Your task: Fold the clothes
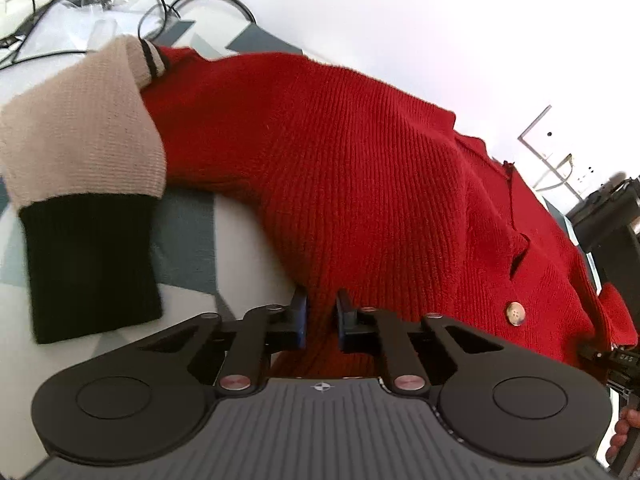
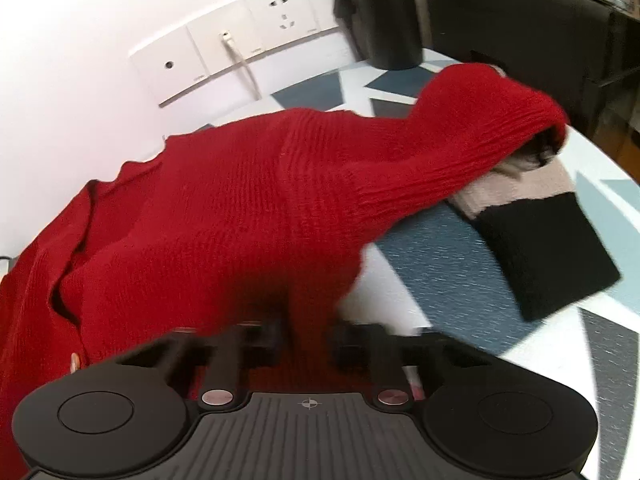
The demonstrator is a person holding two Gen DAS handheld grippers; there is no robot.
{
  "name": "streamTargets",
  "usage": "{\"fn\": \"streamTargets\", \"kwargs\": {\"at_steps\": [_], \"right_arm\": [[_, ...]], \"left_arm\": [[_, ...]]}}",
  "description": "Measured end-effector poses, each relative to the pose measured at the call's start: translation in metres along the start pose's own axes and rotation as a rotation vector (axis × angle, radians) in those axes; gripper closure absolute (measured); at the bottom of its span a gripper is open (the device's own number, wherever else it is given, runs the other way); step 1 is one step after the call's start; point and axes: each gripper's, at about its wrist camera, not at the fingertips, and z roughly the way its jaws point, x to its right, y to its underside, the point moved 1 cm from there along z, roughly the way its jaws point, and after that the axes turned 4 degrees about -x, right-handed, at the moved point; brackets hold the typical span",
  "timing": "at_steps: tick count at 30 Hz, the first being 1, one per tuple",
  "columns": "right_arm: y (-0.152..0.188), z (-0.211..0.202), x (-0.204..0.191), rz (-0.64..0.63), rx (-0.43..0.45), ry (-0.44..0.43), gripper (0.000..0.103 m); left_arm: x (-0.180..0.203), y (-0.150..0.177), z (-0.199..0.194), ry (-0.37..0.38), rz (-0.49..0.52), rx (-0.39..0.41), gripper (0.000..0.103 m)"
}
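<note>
At about nine o'clock in the left wrist view a folded beige and black knit (image 1: pixel 80 184) lies on the blue and white patterned tablecloth (image 1: pixel 184 240), with black cables (image 1: pixel 160 0) trailing beyond it toward eleven o'clock. The red knit cardigan (image 1: pixel 360 168) spreads from the centre out to three o'clock, one sleeve draped over the beige piece, and a pale button (image 1: pixel 515 313) shows at four o'clock. At six o'clock the left gripper (image 1: pixel 322 320) is clamped onto a fold of the red fabric, its blue pads pressed into the cloth on both sides. In the right wrist view the cardigan (image 2: pixel 240 208) fills the frame from nine o'clock to the centre, a sleeve end rising toward one o'clock and overlapping the beige and black knit (image 2: pixel 540 248) at three o'clock. White wall sockets (image 2: pixel 248 40) sit at eleven o'clock (one with a white plug in it). At six o'clock the right gripper (image 2: pixel 308 344), somewhat blurred, is closed on a bunch of the red knit
</note>
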Motion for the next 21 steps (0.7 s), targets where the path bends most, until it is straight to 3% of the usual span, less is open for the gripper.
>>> {"fn": "streamTargets", "kwargs": {"at_steps": [1,6,11,13,14,16,18,21], "right_arm": [[0.0,-0.008,0.005,0.032,0.004,-0.014,0.094],[0.004,-0.049,0.019,0.098,0.028,-0.026,0.094],[0.012,-0.063,0.024,0.103,0.032,0.039,0.093],[0.014,-0.055,0.026,0.112,0.002,0.04,0.086],[0.015,-0.053,0.025,0.118,-0.004,0.047,0.077],[0.018,-0.051,0.021,0.11,0.005,0.07,0.065],[0.022,-0.048,0.016,0.098,0.01,0.078,0.057],[0.024,-0.042,0.009,0.088,0.022,0.086,0.053]], "left_arm": [[0.0,0.001,-0.007,-0.003,0.008,0.007,0.094],[-0.01,0.012,-0.038,-0.031,0.029,0.025,0.096],[-0.017,0.025,-0.033,0.007,0.04,-0.044,0.098],[-0.016,0.026,-0.025,0.006,0.066,-0.051,0.08],[-0.015,0.026,-0.021,0.005,0.079,-0.055,0.073],[-0.015,0.019,-0.018,0.011,0.079,-0.017,0.035],[-0.016,0.01,-0.013,0.015,0.059,0.011,0.032],[-0.021,-0.01,0.009,0.05,0.013,-0.017,0.032]]}}
